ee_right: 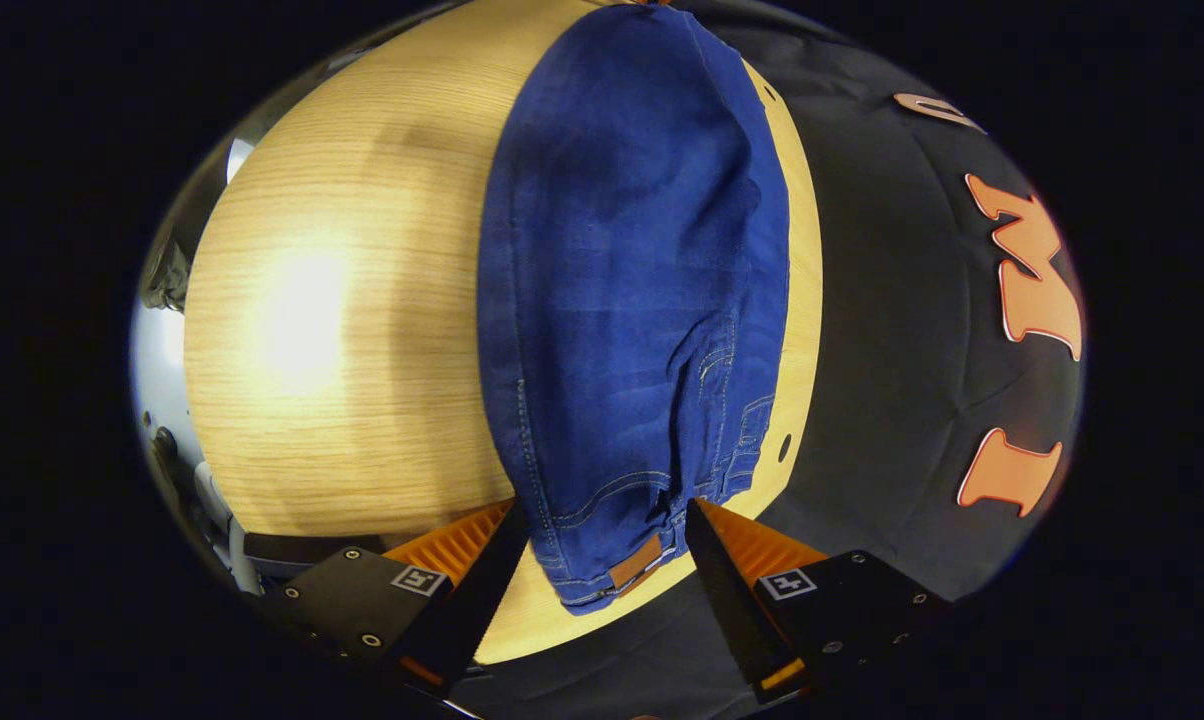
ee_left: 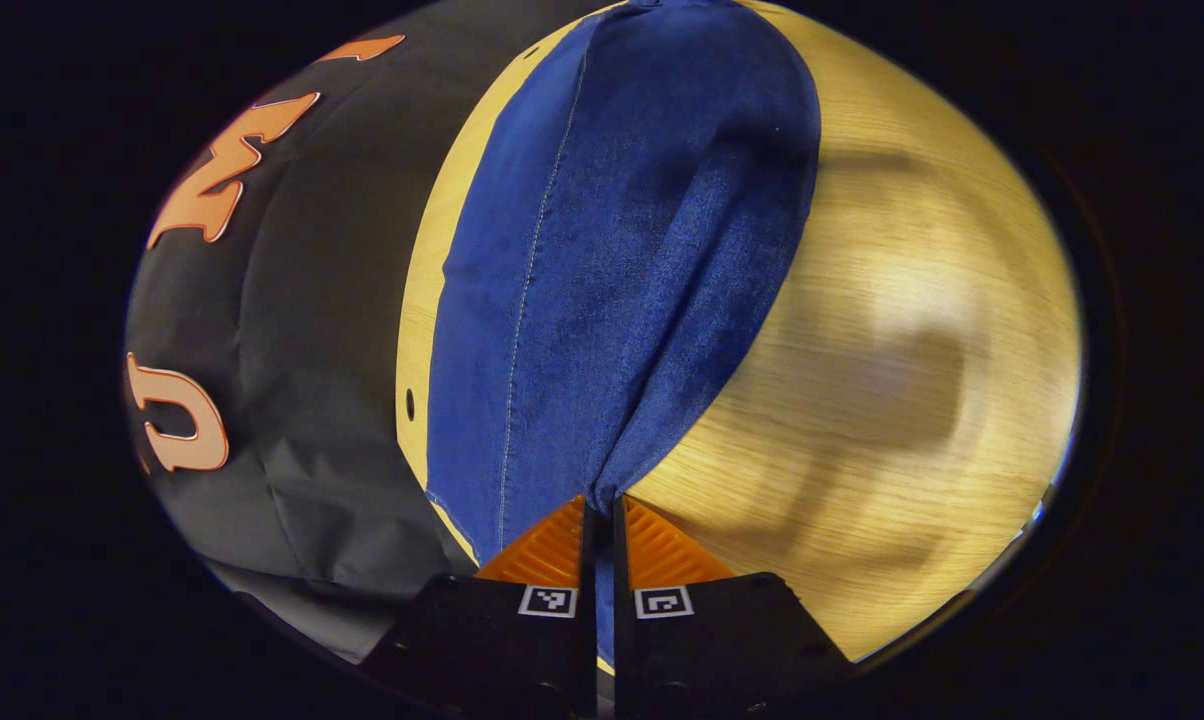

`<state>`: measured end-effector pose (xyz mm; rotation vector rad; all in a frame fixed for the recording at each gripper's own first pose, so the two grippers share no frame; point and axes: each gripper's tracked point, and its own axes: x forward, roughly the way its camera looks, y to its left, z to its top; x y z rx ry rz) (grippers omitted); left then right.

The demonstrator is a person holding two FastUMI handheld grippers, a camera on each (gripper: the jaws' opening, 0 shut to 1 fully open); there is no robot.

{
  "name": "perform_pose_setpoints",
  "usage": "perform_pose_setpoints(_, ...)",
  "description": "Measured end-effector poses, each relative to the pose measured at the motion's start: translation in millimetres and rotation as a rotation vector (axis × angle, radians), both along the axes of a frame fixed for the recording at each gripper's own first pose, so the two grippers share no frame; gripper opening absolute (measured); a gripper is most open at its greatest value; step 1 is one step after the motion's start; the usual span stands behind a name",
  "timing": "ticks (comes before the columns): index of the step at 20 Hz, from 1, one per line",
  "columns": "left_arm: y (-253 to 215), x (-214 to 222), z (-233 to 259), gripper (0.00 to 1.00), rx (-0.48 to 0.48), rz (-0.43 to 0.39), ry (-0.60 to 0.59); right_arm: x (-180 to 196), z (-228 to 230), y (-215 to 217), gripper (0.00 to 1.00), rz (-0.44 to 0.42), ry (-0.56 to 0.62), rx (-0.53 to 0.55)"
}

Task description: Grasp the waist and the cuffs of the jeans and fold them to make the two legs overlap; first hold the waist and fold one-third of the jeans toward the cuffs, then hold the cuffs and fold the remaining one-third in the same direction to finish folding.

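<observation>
Jeans doubled lengthwise, thirds not yet folded

Jeans (ee_right: 622, 300) lie long and narrow on the bench (ee_right: 342, 300), one leg seemingly over the other, near the edge by the black wall. At the cuff end the left gripper (ee_left: 602, 520) has its jaws nearly closed, pinching a fold of denim. At the waist end the right gripper (ee_right: 602, 530) stands with jaws wide apart, the waistband between them, apparently ungripped. Judging by this, the leg overlap is done; both third-folds remain.
</observation>
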<state>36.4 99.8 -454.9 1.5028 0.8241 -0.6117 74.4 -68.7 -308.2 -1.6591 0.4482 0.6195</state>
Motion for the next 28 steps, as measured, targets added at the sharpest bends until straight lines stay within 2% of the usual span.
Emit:
perform_pose_setpoints(4,-1,0,0,0.07,-0.006,0.003,0.004,12,-4,7,0.94,0.005,0.001,-0.003)
perform_pose_setpoints(5,-2,0,1,0.05,-0.007,0.004,0.003,11,-10,5,0.86,0.008,0.021,-0.011)
perform_pose_setpoints(7,-1,0,1,0.07,-0.006,0.006,0.001,6,-22,3,0.50,0.013,0.061,-0.043)
perform_pose_setpoints(9,0,1,1,0.07,-0.014,0.020,0.004,6,-20,6,0.14,0.037,0.046,-0.061)
perform_pose_setpoints(10,0,2,0,0.07,-0.017,0.022,0.010,18,-31,11,0.14,0.007,0.065,-0.050)
perform_pose_setpoints(11,-1,1,0,0.07,-0.017,0.017,0.018,7,-18,2,0.08,-0.017,0.081,-0.031)
perform_pose_setpoints(12,-1,0,-1,0.07,-0.016,0.011,0.028,9,-20,-2,0.08,-0.038,0.094,-0.017)
perform_pose_setpoints(16,-3,0,3,0.07,-0.022,0.004,0.063,3,-22,1,0.08,-0.025,0.148,-0.012)
perform_pose_setpoints(19,-10,-5,12,0.07,-0.031,0.060,0.123,1,-6,1,0.08,-0.057,0.186,0.045)
perform_pose_setpoints(22,-19,1,44,0.07,-0.065,0.052,0.190,1,28,3,0.08,-0.082,0.226,0.086)
perform_pose_setpoints(26,-12,21,74,0.07,-0.080,0.035,0.280,10,64,12,0.08,-0.197,0.350,0.192)
perform_pose_setpoints(27,-11,28,77,0.10,-0.088,0.036,0.313,13,66,10,0.08,-0.233,0.386,0.203)
perform_pose_setpoints(28,-11,34,80,0.07,-0.102,0.038,0.349,17,69,10,0.08,-0.263,0.416,0.209)
